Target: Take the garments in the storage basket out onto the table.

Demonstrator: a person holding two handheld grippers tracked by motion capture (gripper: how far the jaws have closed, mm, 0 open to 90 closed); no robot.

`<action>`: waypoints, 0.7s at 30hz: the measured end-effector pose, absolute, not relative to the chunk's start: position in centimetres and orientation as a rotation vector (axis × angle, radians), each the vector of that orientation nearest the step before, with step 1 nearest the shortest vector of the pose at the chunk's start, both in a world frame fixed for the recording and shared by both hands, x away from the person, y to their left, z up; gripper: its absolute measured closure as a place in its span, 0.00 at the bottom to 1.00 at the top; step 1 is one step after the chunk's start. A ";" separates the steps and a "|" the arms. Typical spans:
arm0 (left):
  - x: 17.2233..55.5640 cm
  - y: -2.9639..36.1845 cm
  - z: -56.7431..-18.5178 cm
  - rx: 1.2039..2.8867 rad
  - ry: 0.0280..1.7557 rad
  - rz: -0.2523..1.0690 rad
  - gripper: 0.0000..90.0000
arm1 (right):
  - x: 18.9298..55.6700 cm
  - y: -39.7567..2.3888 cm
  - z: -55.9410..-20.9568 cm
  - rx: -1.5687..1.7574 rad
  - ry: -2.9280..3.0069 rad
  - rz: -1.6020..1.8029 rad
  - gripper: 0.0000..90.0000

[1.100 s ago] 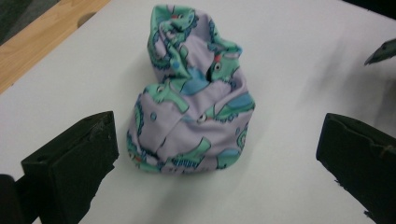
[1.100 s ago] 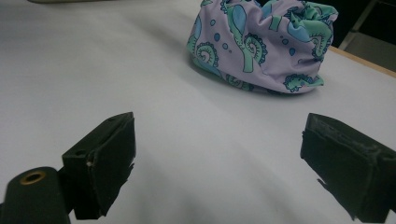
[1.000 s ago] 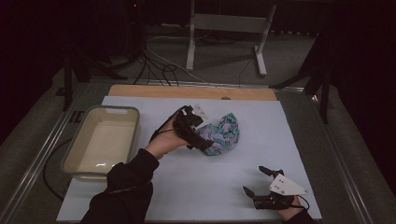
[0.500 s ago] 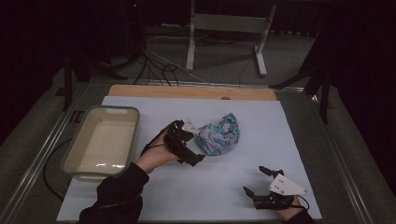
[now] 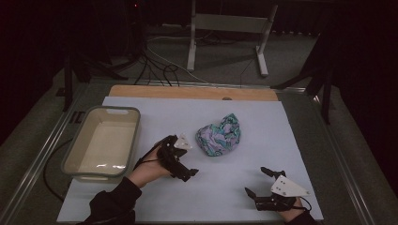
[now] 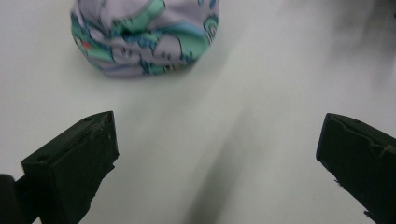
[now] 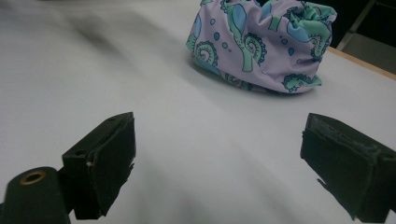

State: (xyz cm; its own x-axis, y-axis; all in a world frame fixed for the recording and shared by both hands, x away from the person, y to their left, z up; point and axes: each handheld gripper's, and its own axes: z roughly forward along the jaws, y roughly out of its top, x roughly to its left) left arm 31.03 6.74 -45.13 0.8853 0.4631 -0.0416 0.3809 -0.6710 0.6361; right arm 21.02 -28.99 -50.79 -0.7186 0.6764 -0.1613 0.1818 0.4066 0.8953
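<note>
Dark floor, loose cables and a metal stand lay behind the desk (image 5: pixel 263 140), whose pale sheet carried a cloth bundle (image 5: pixel 219 139) near its middle and a tub (image 5: pixel 133 136) at its left side. The bundle, crumpled lilac fabric with green and blue print, sat well apart from the tub and touched nothing else.

Your left hand-held gripper (image 5: pixel 180 161) was just beside the bundle on its left, jaws spread wide and empty; in the left gripper view the cloth (image 6: pixel 140 37) lay ahead of the jaws and above their gap, not between them. Your right hand-held gripper (image 5: pixel 260 183) rested near the front edge of the desk, also spread wide and holding nothing, with the cloth (image 7: pixel 261 44) farther ahead in the right gripper view.

The step in hand appeared to be a grasp of the bundle with the left hand-held gripper, likely for transfer to the tub. To do it well, you needed to:

1. Bring the jaws forward until a raised fold sat between them.
2. Keep the lower jaw close to the desk so that it slid under the cloth rather than pushing the bundle away.
3. Pinch a thick fold, since a thin edge could let the bundle unroll when lifted.
4. Hold the right hand-held gripper clear.
</note>
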 end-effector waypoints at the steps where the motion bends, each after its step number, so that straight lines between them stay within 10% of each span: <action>1: 30.8 6.9 -45.3 2.379 0.604 0.156 0.00 | 21.0 -29.0 -50.8 0.732 2.158 1.281 0.12; 21: 27.1 10.7 -48.2 2.476 0.544 0.151 0.00 | 21.0 -28.9 -50.8 0.731 2.157 1.278 0.12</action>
